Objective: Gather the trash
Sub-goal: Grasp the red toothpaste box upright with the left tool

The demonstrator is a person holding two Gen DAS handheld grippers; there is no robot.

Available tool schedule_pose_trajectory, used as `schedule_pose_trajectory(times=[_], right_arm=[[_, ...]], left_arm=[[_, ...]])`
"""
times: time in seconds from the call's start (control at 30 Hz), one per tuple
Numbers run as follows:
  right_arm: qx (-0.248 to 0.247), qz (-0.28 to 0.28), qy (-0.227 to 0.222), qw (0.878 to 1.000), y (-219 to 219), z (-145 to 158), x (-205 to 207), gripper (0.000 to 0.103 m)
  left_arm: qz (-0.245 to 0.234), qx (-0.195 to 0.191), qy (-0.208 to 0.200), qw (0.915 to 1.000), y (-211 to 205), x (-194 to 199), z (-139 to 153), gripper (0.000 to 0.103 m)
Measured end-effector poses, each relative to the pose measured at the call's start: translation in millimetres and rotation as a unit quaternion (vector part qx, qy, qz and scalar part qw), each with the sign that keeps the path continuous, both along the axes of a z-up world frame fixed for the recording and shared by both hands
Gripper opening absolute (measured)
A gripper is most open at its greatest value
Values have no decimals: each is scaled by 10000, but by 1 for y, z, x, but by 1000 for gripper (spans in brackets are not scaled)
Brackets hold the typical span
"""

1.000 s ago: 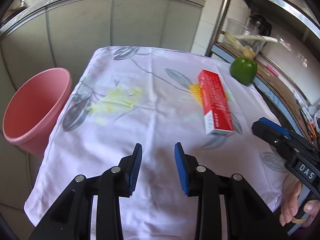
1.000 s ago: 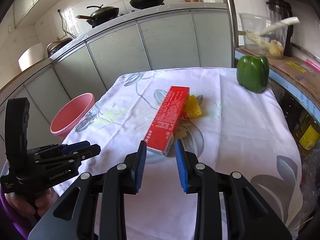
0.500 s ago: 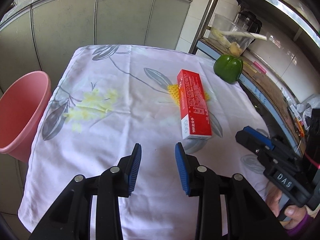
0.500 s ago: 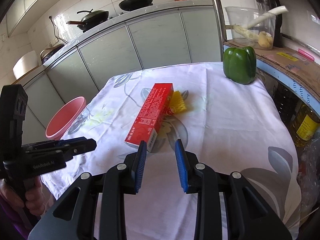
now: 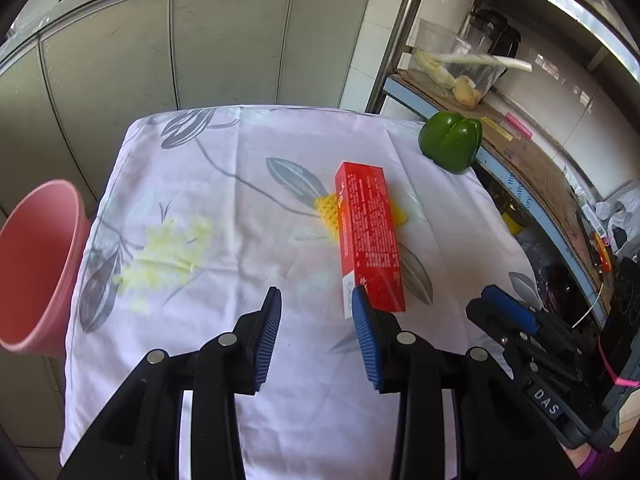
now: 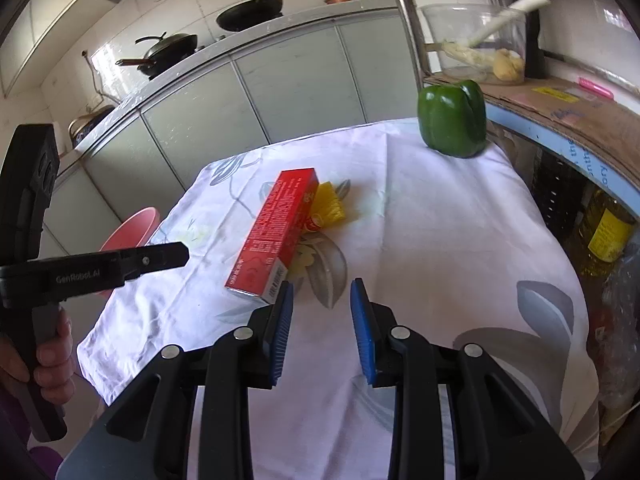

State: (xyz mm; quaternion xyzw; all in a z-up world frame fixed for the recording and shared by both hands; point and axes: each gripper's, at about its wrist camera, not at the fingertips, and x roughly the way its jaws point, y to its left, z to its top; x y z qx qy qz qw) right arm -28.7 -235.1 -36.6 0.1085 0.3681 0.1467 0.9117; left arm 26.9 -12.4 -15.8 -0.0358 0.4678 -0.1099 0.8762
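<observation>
A long red carton lies on the flowered white tablecloth, over a small yellow mesh scrap. The carton and the scrap also show in the right wrist view. My left gripper is open and empty, just short of the carton's near end. My right gripper is open and empty, near the carton's near end and to its right. A pink bin stands off the table's left edge.
A green bell pepper sits at the table's far right corner. A metal shelf rack with cardboard, a plastic tub and bottles runs along the right. Grey cabinets stand behind the table. The right gripper's body shows at the left view's lower right.
Both grippers have pulled back and swung a little, so the carton now lies just beyond the left gripper's right finger. Both stayed open. The carton has not moved.
</observation>
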Motion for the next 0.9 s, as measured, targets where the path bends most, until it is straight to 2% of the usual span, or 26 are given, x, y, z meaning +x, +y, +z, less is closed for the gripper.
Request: schedule_pose_trajectory(times=[0.2,0.43,0.6,0.67,0.9], right_arm=[[56,-78,94,9999,-4,-5,3,30],[70,-87,135,9998,-5,-8,3,30],[128,-91,174,9997,-7,-11,7,30],[141,-79,181,9997,-7,-12,7,30],[215,-88,220,9995,-10,-13,10,30]], left_arm=[[-97,-172,193,9996,-21,21,-1,36],[-75,235,297,9993,-53,49,-16,38],[-82,266,467,9985,-63,61,-28,42],[-85,316,469,9984,-66,63,-30,48],[-129,726,295,9968,-82,63,-35,49]])
